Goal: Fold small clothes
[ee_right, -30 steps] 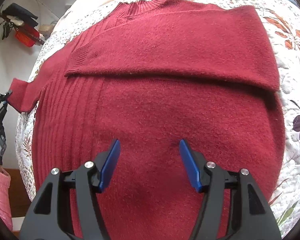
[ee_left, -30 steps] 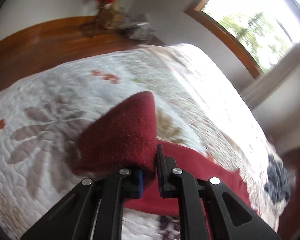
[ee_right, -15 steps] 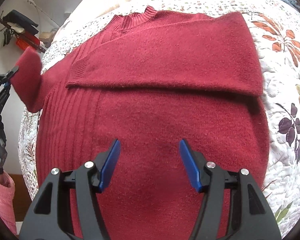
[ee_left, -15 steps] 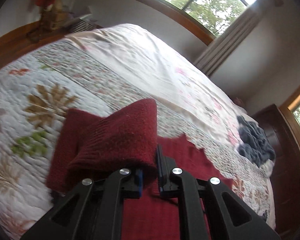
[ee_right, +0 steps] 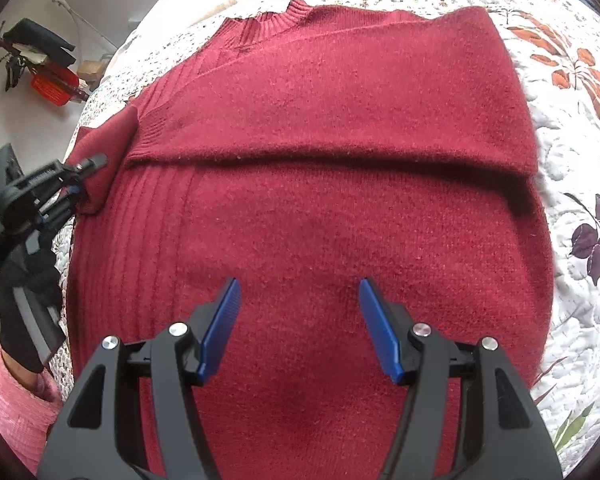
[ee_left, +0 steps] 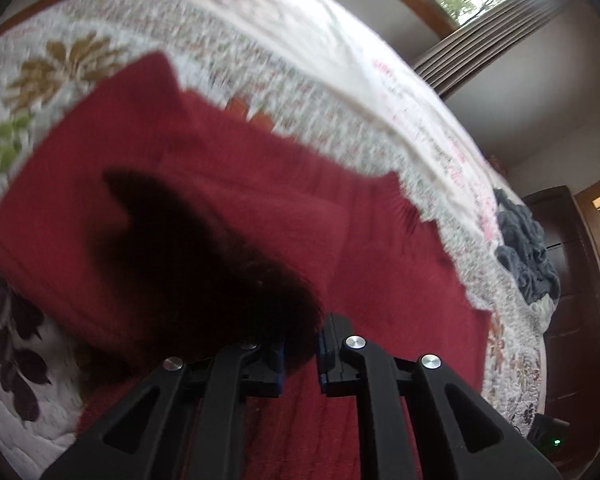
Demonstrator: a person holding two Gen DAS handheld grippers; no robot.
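2 grippers work over 1 red sweater (ee_right: 320,208) spread flat on a floral quilt (ee_right: 580,168), one sleeve already folded across its chest. The left gripper (ee_left: 300,354) is clamped on the other sleeve's cuff (ee_left: 204,264), lifted at the sweater's left edge. The right gripper (ee_right: 298,328) hangs over the sweater's lower body, jaws spread wide, holding nothing. A grey garment (ee_left: 526,256) lies well apart on the quilt

left wrist view motion-blurred | sleeve end (ee_left: 204,264) a dark smear hiding the left claw (ee_left: 300,354) pads; sweater (ee_right: 320,208) hem cut off by bottom edge
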